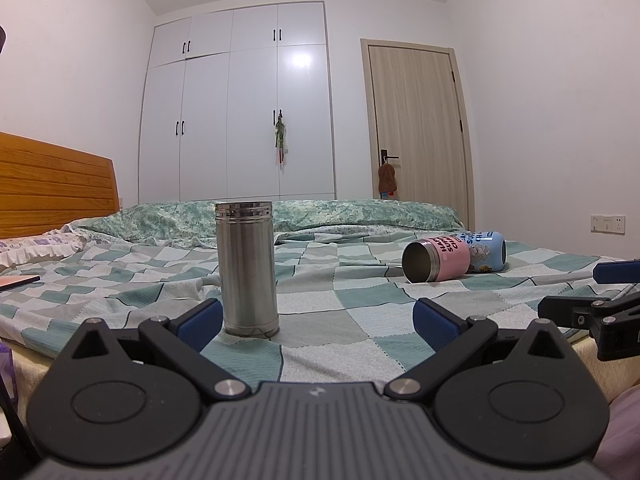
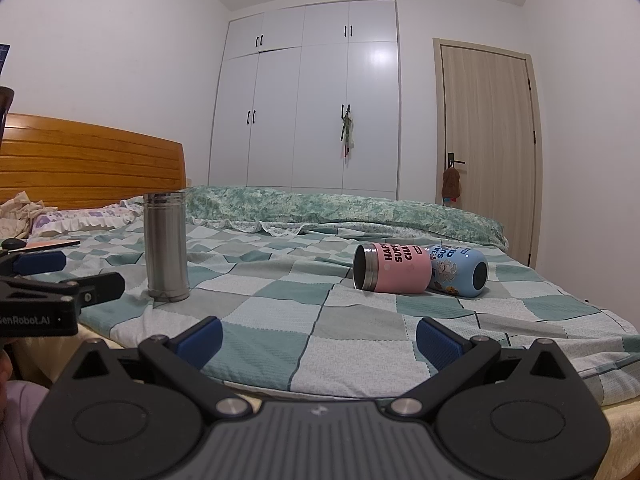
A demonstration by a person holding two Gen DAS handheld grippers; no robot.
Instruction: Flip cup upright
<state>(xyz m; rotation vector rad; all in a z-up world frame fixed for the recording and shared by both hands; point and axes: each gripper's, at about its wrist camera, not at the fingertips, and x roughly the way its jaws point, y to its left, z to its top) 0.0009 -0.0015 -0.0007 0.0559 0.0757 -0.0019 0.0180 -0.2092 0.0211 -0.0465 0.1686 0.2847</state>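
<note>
left wrist: left gripper [image 1: 318, 320] spread | right gripper [image 2: 319, 340] spread | pink cup [image 2: 392, 267] sideways

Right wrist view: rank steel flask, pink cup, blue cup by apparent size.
1. Steel flask, tallest, though nearer the camera.
2. Pink cup and blue cup look alike; blue is partly hidden behind pink, so unranked.

Pink cup [image 2: 394, 268] bore partly legible black lettering, "HAP… SUP… CHA…"; blue cup [image 2: 460, 272] carried similar cut-off letters. Left hand-held gripper [image 2: 38, 276] read "GenRobot.AI".
</note>
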